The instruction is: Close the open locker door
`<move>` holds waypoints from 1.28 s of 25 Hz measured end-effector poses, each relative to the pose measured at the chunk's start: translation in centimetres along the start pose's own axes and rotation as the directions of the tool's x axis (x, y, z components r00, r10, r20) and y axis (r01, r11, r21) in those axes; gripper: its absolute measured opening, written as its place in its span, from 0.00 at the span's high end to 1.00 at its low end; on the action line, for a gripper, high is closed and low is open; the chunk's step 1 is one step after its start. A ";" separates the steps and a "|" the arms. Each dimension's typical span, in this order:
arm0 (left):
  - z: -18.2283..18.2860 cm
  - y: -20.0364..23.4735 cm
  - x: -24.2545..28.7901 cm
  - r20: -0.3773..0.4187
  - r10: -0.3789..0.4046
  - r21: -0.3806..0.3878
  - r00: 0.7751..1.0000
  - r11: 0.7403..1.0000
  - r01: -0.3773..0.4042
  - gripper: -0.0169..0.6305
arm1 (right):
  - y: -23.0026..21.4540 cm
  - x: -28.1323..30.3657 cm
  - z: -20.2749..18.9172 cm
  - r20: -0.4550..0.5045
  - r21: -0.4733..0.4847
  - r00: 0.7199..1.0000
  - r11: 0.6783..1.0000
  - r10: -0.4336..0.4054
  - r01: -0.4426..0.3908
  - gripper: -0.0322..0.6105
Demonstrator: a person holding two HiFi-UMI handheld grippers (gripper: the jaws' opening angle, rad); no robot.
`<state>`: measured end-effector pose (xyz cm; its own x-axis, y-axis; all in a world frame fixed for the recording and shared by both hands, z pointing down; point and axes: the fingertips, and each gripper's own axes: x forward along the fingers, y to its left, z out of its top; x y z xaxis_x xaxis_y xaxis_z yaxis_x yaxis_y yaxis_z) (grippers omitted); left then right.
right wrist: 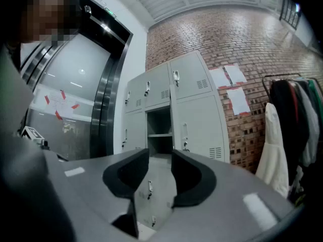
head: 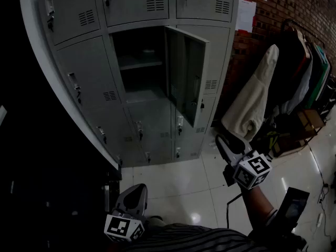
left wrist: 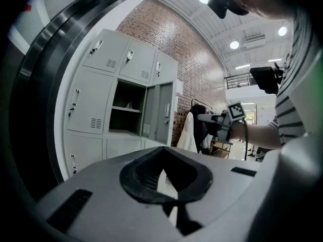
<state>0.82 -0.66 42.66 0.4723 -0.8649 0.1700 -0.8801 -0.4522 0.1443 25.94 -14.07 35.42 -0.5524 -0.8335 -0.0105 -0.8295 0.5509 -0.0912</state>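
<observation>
The grey locker bank (head: 89,83) stands ahead of me. One middle locker door (head: 185,82) hangs swung out to the right, baring a dark compartment (head: 137,67) with a shelf. The left gripper view shows the same door (left wrist: 162,112) and the right gripper view the compartment (right wrist: 159,130). My right gripper (head: 219,139) is held out over the floor, right of the door and short of it, open with nothing between its jaws (right wrist: 160,155). My left gripper (head: 137,189) hangs low near my body, shut and empty (left wrist: 162,150).
A clothes rack with a cream coat (head: 252,104) and dark garments (head: 304,72) stands right of the lockers against a brick wall (head: 294,4). A dark curved frame (head: 58,119) borders the lockers on the left. Glossy floor tiles (head: 178,193) lie in front.
</observation>
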 end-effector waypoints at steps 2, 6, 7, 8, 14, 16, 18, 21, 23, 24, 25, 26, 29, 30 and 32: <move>0.1 0.9 0.5 0.007 -0.010 0.015 1.000 1.000 0.010 0.97 | -1.3 2.7 0.2 0.001 -0.012 1.000 1.000 0.010 -0.010 0.71; 0.4 3.8 2.5 0.019 -0.014 0.045 1.000 0.999 0.013 0.97 | -3.8 8.3 0.5 -0.009 -0.037 1.000 0.999 0.022 -0.022 0.62; 0.6 4.9 3.3 0.021 -0.020 0.056 1.000 0.998 0.018 0.97 | -4.4 9.7 0.6 -0.009 -0.040 1.000 0.999 0.026 -0.026 0.59; 0.8 6.0 4.1 0.024 -0.027 0.067 0.999 0.997 0.025 0.97 | -4.8 11.0 0.8 -0.006 -0.044 1.000 0.999 0.030 -0.031 0.57; 5.0 13.8 10.1 0.048 -0.084 0.092 0.995 0.993 0.079 0.97 | -6.4 16.6 2.2 0.017 -0.028 0.998 0.997 0.068 -0.067 0.51; 6.6 15.3 12.1 0.055 -0.131 0.115 0.990 0.986 0.124 0.97 | -6.8 17.5 1.9 -0.003 -0.012 0.998 0.998 0.067 -0.067 0.51; 7.6 16.6 13.8 0.056 -0.166 0.146 0.984 0.977 0.157 0.97 | -6.6 18.2 1.8 -0.009 -0.008 0.998 0.998 0.070 -0.070 0.51; 8.7 18.8 15.3 0.071 -0.178 0.147 0.982 0.975 0.166 0.97 | -5.1 19.3 2.3 0.026 0.007 0.994 0.995 0.102 -0.102 0.57; 9.1 19.9 15.8 0.079 -0.180 0.140 0.980 0.976 0.168 0.97 | -4.3 19.5 2.1 0.019 -0.027 0.995 0.995 0.101 -0.101 0.60; 9.2 20.4 16.0 0.080 -0.182 0.140 0.980 0.976 0.170 0.97 | -3.8 19.6 2.0 0.010 -0.050 0.995 0.994 0.097 -0.096 0.60; 9.2 20.9 16.2 0.079 -0.182 0.138 0.980 0.976 0.170 0.97 | -3.0 19.6 1.9 0.001 -0.070 0.995 0.993 0.099 -0.099 0.64; 9.1 21.4 16.3 0.077 -0.180 0.136 0.981 0.976 0.168 0.97 | -2.0 19.8 1.8 -0.008 -0.088 0.994 0.990 0.110 -0.110 0.69; 9.2 23.0 16.4 0.074 -0.160 0.123 0.984 0.981 0.150 0.97 | 2.3 21.1 1.6 -0.019 -0.137 0.987 0.977 0.161 -0.162 0.70; 9.2 23.5 16.4 0.075 -0.152 0.120 0.986 0.982 0.142 0.97 | 3.7 21.8 1.5 -0.015 -0.149 0.986 0.975 0.164 -0.164 0.69; 9.4 24.4 16.3 0.091 -0.143 0.113 0.986 0.985 0.132 0.97 | 5.9 23.2 1.4 -0.001 -0.154 0.991 0.979 0.132 -0.131 0.67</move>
<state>-13.36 -27.80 39.83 0.5868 -0.8076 0.0585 -0.8097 -0.5843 0.0546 8.35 -30.25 33.28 -0.6571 -0.7535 -0.0216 -0.7530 0.6548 0.0654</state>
